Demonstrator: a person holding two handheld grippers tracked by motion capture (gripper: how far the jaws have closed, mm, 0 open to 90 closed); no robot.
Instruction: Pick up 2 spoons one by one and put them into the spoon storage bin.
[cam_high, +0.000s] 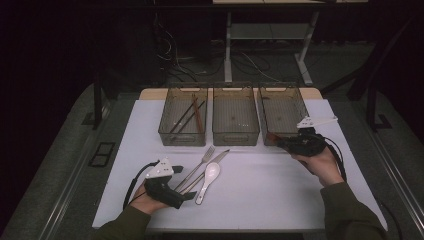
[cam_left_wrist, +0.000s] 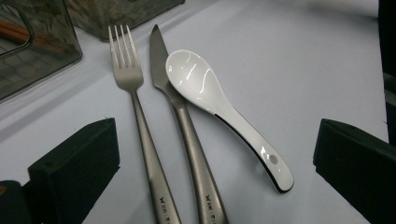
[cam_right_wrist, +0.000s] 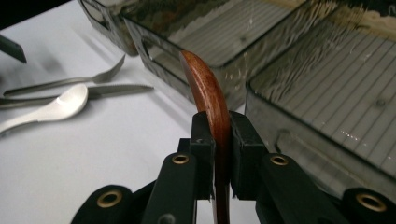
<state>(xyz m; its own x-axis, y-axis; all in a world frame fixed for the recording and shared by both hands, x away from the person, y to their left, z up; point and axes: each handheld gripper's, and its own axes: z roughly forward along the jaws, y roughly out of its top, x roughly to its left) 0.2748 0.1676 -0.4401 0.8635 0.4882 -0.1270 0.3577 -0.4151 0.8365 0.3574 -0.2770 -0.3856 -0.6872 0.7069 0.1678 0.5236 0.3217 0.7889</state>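
The right claw is clamped on a brown wooden spoon just beside the right-hand bin, while the left claw, jaws apart, straddles fork, knife and white spoon on the surface.

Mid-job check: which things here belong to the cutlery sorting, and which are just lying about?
In the job: wooden spoon clamped in right gripper; fork, knife, white spoon; three bins; open left gripper.
Lying about: cables and desk legs behind the table.
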